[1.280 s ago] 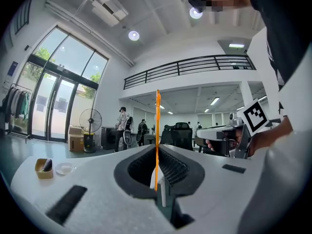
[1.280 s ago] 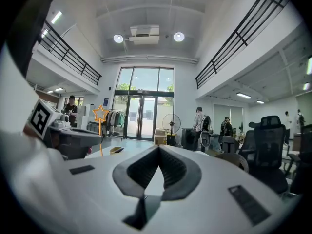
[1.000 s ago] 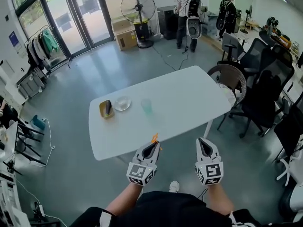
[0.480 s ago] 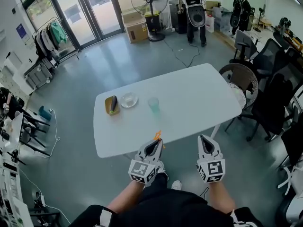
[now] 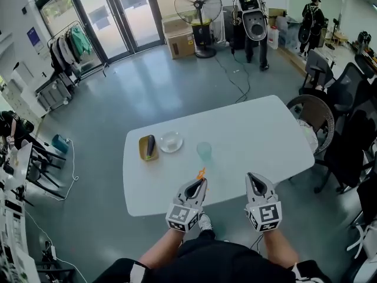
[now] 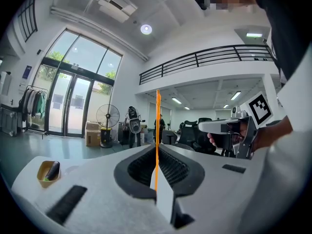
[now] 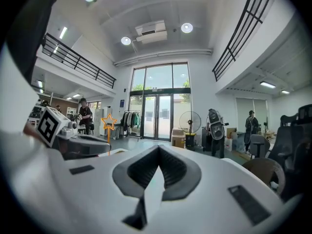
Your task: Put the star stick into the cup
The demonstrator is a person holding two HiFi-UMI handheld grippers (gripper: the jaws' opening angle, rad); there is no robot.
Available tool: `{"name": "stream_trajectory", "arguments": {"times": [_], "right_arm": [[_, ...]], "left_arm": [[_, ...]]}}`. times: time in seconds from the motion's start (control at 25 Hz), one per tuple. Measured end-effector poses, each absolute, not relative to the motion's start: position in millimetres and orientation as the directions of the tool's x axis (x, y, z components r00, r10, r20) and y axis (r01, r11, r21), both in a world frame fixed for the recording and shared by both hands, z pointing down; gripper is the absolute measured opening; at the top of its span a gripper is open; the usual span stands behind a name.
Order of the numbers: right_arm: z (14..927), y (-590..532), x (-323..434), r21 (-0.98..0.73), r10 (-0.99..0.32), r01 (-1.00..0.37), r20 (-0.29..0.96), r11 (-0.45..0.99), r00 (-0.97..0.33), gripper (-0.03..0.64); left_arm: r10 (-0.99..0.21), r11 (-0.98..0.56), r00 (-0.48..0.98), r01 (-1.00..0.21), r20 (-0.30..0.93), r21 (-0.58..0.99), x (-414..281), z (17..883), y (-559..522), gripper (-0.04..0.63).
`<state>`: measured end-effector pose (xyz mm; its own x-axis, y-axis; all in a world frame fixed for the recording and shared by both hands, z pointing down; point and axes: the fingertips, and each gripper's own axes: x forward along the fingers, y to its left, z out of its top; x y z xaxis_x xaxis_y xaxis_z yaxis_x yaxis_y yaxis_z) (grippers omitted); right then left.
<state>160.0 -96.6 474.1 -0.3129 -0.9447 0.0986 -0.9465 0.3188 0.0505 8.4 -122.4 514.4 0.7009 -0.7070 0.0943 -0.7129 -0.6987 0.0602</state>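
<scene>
My left gripper (image 5: pixel 199 183) is shut on the thin orange star stick (image 5: pixel 201 173), which stands upright over the near edge of the white table (image 5: pixel 259 135). In the left gripper view the stick (image 6: pixel 157 130) runs straight up from between the closed jaws (image 6: pixel 157 173). From the right gripper view its star-shaped head (image 7: pixel 108 122) shows above the left gripper (image 7: pixel 73 130). A clear greenish cup (image 5: pixel 204 151) stands on the table just beyond the left gripper. My right gripper (image 5: pixel 253 177) hangs beside it at the table's edge, shut and holding nothing (image 7: pixel 155 168).
A small clear dish (image 5: pixel 171 141) and a yellow tray with a dark object (image 5: pixel 148 147) lie left of the cup. Office chairs (image 5: pixel 347 146) crowd the table's right end. A floor fan (image 5: pixel 199 5), a cardboard box and two standing people are further back.
The table, cup and dish have come closer and shifted right in the head view. Both grippers keep their pose, the left one still holding the stick.
</scene>
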Motion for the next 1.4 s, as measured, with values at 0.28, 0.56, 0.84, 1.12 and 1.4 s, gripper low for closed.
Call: {"name": "stream_trajectory", "arguments": {"times": [0.28,0.56,0.84,1.12,1.4], "right_arm": [[471.0,-156.2,136.8,0.041,-0.936,-0.939,0.104,0.341,-0.335,0.005],[463.9,-198.8,117.5,0.012,-0.936,-0.940,0.097,0.342,-0.339,0.005],[449.3,-227.6,88.4,-0.058,-0.932,-0.935,0.083,0.350,-0.354,0.005],[451.9,-253.3,82.9,-0.033,-0.929,-0.933,0.081,0.359,-0.360,0.005],[472.4,-285.5,93.6,-0.047,-0.913,-0.921,0.119,0.387,-0.389,0.005]], "left_arm": [[-0.716,-0.690,0.693,-0.721,0.082,0.071,-9.6,509.9,-182.5,0.026],[-0.712,-0.693,0.698,-0.716,0.082,0.084,-25.1,512.3,-229.2,0.026],[-0.715,-0.688,0.694,-0.720,0.087,0.090,-56.2,514.6,-256.7,0.026],[-0.734,-0.668,0.674,-0.739,0.083,0.092,-67.9,523.0,-281.6,0.026],[-0.761,-0.637,0.646,-0.762,0.062,0.114,-55.9,523.2,-313.9,0.026]]}}
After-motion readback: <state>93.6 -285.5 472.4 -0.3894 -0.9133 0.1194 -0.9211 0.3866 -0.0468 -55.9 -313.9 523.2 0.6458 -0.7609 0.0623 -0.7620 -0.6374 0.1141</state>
